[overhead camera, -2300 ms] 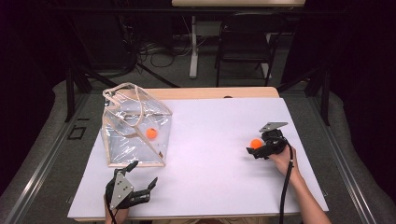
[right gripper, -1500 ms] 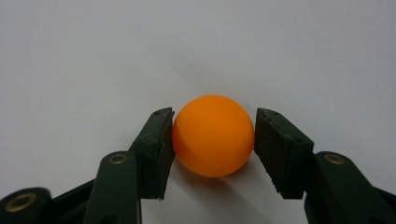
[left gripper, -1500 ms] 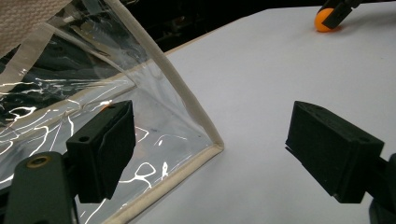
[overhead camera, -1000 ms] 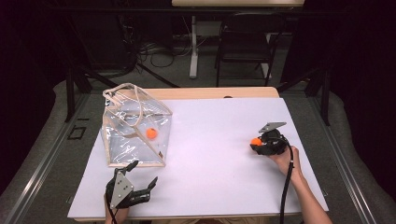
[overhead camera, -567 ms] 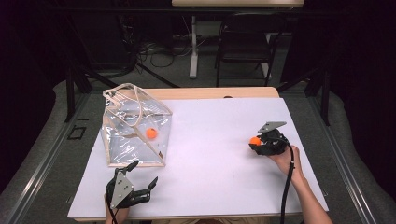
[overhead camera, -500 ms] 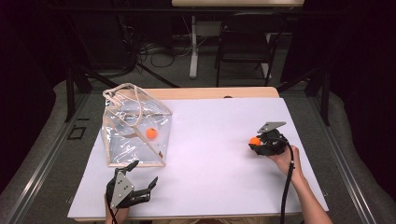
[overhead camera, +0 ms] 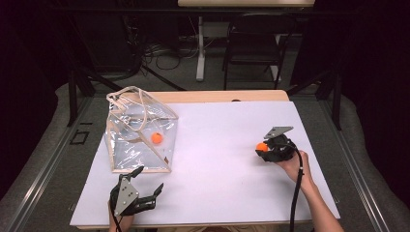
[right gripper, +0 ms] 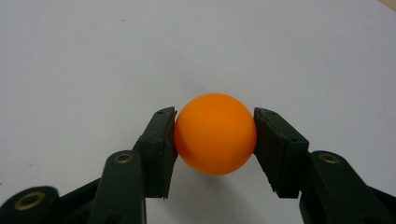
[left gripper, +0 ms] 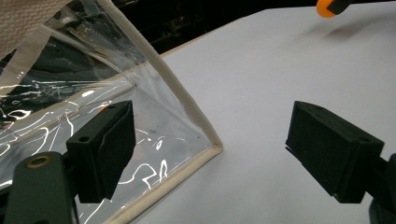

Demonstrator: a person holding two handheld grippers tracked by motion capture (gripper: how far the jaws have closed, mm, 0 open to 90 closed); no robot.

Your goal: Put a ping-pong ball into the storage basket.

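Left gripper seen nearest, at table's front edge, jaws spread wide w/ nothing between; in left gripper view the pads frame the near corner of a clear plastic bag, not touching it. Bag stands on the white table, left of centre, cloth-trimmed edges, top gaping; one orange ball is already seen inside it, low against the right wall.

Right gripper found mid-right of table, well apart from bag, jaws clamped on a second orange ball; in right gripper view ball is pinched squarely at its widest, both pads in contact. Whether ball is resting on the table or just lifted can't be told; shadow directly beneath suggests very low.

Step judged: ball grasped, carry to bag not begun. Probably ball no. 2 of a bag-loading job. Next move calls for lift, travel leftward across table, approach over bag's open top, then release above the opening. Bag is limp and light, so mouth may need to be held or steadied by left gripper, which is placed near it and free. Grip is on a smooth sphere, so squeeze must be kept even or ball could squirt out.

Vs. earlier frames: right gripper w/ ball has shifted slightly toward the person and a touch rightward. Left gripper, bag and inner ball are unchanged.
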